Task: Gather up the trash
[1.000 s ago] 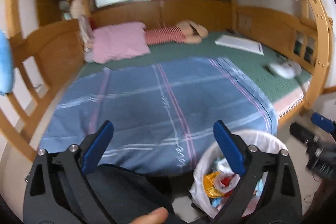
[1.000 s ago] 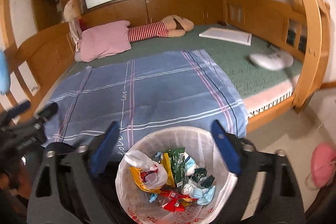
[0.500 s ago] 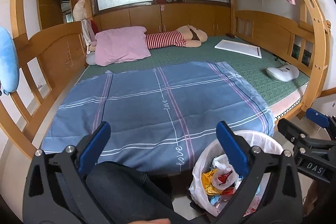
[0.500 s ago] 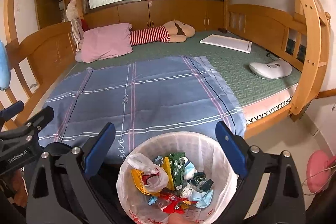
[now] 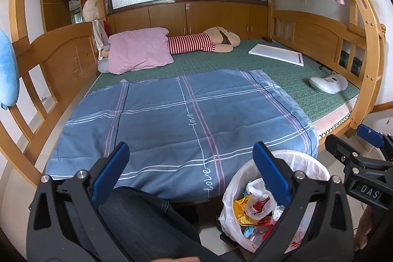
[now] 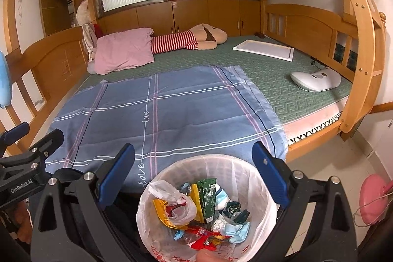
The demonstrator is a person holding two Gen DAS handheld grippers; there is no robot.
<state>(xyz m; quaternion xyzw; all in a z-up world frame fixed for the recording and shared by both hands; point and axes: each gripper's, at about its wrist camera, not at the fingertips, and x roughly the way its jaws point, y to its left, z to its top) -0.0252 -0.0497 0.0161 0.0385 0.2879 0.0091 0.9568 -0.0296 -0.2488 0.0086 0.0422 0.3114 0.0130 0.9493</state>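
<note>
Both sets of jaws stand wide apart and hold nothing. The right gripper (image 6: 192,173) hangs over the bin (image 6: 266,198), whose lined mouth sits just below and between its jaws, with wrappers (image 6: 206,198) and a knotted bag (image 6: 175,204) inside. The left gripper (image 5: 189,171) has the bin (image 5: 319,170) under its right jaw and the blanket (image 5: 172,114) ahead. No loose trash shows on the bed, so the picking seems done. Next, probably, each gripper closes on the liner's rim to lift it out.

Both views steadier — bin (image 6: 208,200) nearer, more centred.
</note>
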